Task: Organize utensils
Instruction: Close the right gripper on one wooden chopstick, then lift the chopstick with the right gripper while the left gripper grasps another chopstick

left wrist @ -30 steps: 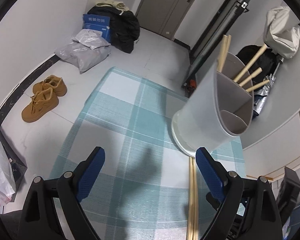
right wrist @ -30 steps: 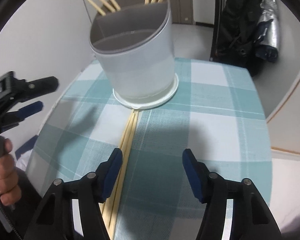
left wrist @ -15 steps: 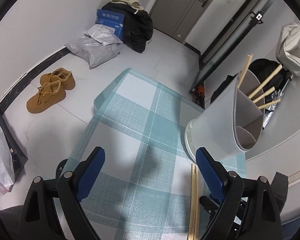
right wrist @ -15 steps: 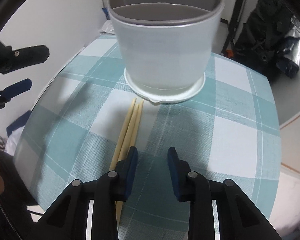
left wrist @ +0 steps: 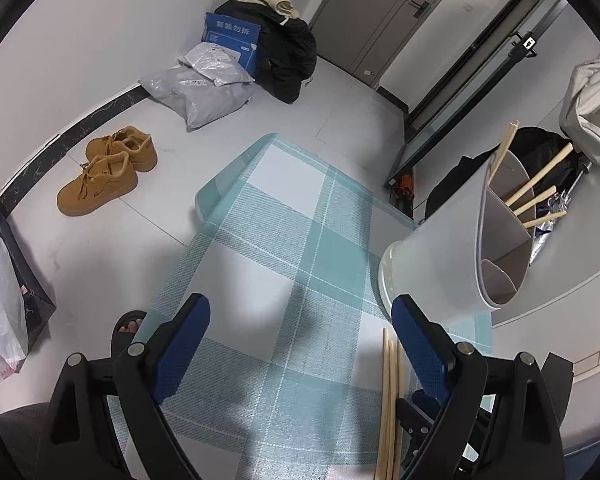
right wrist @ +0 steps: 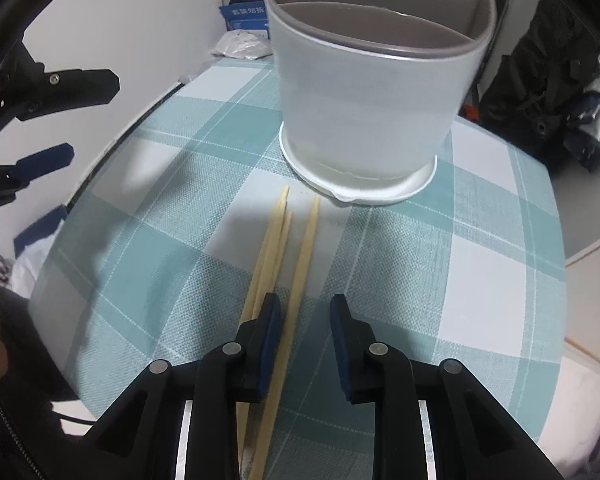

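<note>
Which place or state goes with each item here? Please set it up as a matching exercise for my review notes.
Things:
1. chopsticks
2. utensil holder
3. left gripper
4. tan shoes

Places or states:
A. on the floor by the wall
B. jaws wide apart, nothing between them
C. lying flat on the checked tablecloth
D. standing upright, divided inside, wooden sticks in it

Pairs: 1-C, 2-D, 3-B, 4-A
</note>
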